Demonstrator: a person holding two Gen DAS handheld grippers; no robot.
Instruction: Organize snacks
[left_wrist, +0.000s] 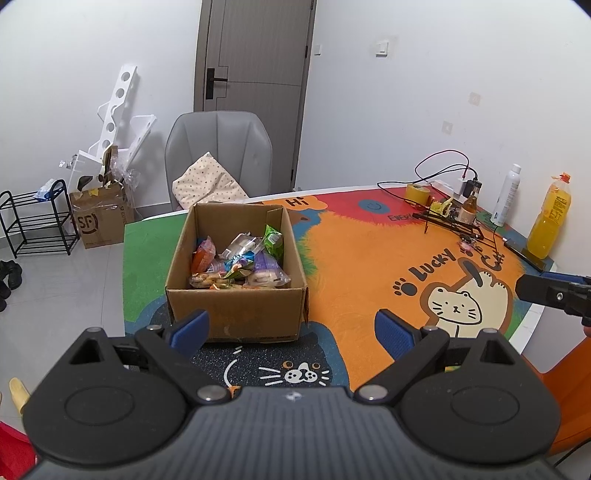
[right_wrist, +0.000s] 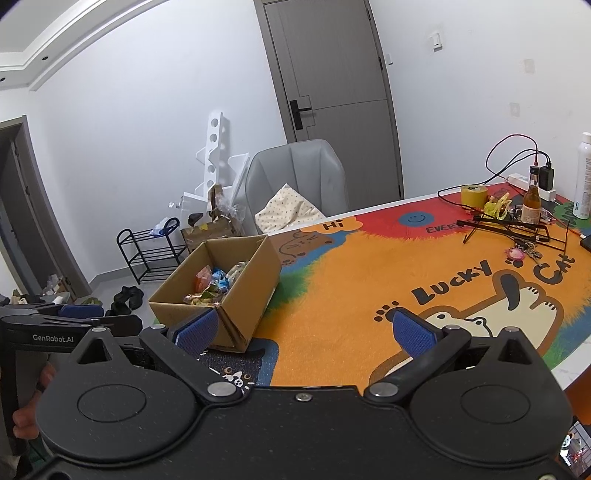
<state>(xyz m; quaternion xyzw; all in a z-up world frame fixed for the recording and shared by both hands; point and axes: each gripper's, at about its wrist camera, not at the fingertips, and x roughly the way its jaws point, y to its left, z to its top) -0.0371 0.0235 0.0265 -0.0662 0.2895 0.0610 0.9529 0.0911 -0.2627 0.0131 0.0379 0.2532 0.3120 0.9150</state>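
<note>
An open cardboard box (left_wrist: 236, 314) stands on the colourful cat mat (left_wrist: 369, 266) near the table's left edge. Several wrapped snacks (left_wrist: 240, 262) lie inside it. My left gripper (left_wrist: 291, 332) is open and empty, just in front of the box's near wall. In the right wrist view the box (right_wrist: 251, 280) sits to the left, with the snacks (right_wrist: 214, 284) inside. My right gripper (right_wrist: 303, 332) is open and empty, over the mat to the right of the box. The left gripper's body (right_wrist: 55, 325) shows at the far left.
At the table's far right stand a tape roll (left_wrist: 417, 194), a brown bottle (left_wrist: 471, 203), a black wire stand (left_wrist: 454, 225), a white spray can (left_wrist: 508, 195), an orange juice bottle (left_wrist: 550, 218) and cables. A grey chair (left_wrist: 218, 155) with a cushion is behind the table.
</note>
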